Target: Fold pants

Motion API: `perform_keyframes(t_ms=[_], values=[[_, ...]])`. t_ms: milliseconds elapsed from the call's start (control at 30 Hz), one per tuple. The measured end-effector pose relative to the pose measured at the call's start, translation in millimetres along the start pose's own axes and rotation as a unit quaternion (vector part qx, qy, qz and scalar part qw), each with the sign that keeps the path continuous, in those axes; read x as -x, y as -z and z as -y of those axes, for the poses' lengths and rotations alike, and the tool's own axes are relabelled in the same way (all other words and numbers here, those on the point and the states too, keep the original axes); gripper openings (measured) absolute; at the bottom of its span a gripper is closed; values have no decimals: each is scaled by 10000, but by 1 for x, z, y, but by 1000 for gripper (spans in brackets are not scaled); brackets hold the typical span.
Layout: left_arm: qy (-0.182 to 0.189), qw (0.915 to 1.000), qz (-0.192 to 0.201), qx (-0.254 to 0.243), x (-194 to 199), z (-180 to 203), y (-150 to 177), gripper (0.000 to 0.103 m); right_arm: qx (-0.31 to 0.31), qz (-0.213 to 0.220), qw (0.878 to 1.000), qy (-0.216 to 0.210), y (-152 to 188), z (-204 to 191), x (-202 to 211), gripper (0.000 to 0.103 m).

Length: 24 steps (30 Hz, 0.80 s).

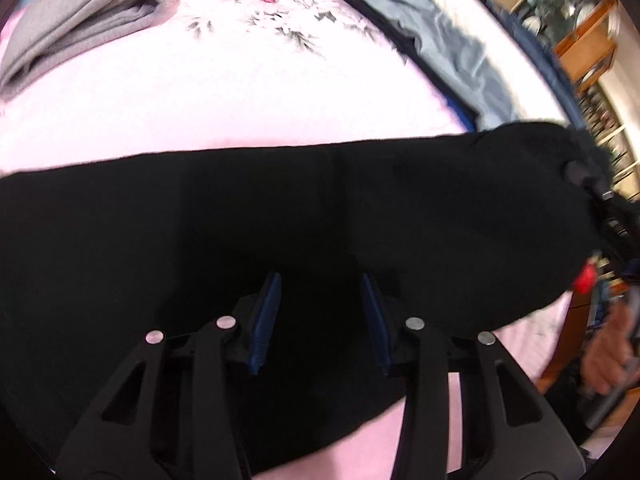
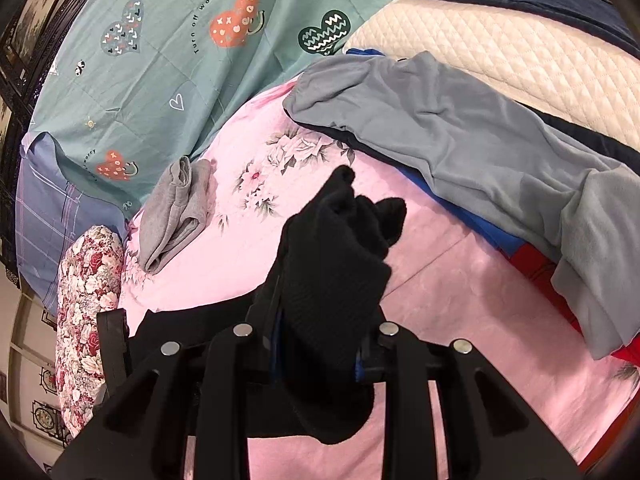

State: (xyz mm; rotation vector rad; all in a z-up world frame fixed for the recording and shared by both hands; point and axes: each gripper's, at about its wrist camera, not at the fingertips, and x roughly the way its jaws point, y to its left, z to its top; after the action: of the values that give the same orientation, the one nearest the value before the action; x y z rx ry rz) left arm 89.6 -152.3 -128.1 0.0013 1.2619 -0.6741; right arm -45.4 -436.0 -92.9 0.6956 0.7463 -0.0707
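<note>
The black pants (image 1: 280, 220) lay across the pink floral bedsheet (image 1: 240, 92) as a long band running from the left edge of the left wrist view to its right edge, so their long axis ran crosswise to the left gripper's fingers. The left gripper (image 1: 320, 296) hung over the middle of that band with its blue-padded fingers (image 1: 266, 312) spread apart, dark cloth showing between them, nothing pinched; whether the pads touched the fabric could not be told. At the right end of the band the cloth rose off the sheet into a bunch, and there the right gripper (image 2: 316, 344) had its fingers pressed onto a thick gathered wad of the pants (image 2: 336, 264), which stood up in the centre of the right wrist view and spilled over below the jaws. So the right gripper held one end, and the left gripper was nearer the middle and the free left end. By my reading, the next fold turned on carrying the lifted end along the band's length toward the left. No containers were visible; a folded grey garment (image 2: 176, 216) sat at upper left of the sheet, and a blue-grey garment (image 2: 460, 140) lay over a pile at the right.
</note>
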Motion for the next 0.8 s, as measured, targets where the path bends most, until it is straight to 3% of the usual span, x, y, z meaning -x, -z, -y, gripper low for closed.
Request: perform_keyframes(t_ms=[100,200,300,400,533,633,733,800], values=[[-122,9983,491,279,40,-35,4,46,44,30,10000,11,0,-4,3,27],[-671,9909,885,765,80,-90,16,48,99,50,9999,64,1,-9,5,27],[-1248,9746,1242,1381,118,-157,41,52,134,42,9998,145,3,-16,4,27],[-2007,9503,1445,1893,149,-226,71,57,262,15,9994,204,3,-31,2,27],[-2151,9363,1458,2362,159,-288,95,57,505,-36,9982,315,4,-58,-5,27],[-1849,9346,1597,2585,158,-314,108,57,831,-124,9956,424,7,-90,-19,27],[-2051,9382,1655,2244,151,-308,105,66,1273,-325,9898,547,17,-132,-42,27],[-2383,9382,1543,1979,143,-299,100,67,1668,-435,9822,746,30,-166,-64,27]])
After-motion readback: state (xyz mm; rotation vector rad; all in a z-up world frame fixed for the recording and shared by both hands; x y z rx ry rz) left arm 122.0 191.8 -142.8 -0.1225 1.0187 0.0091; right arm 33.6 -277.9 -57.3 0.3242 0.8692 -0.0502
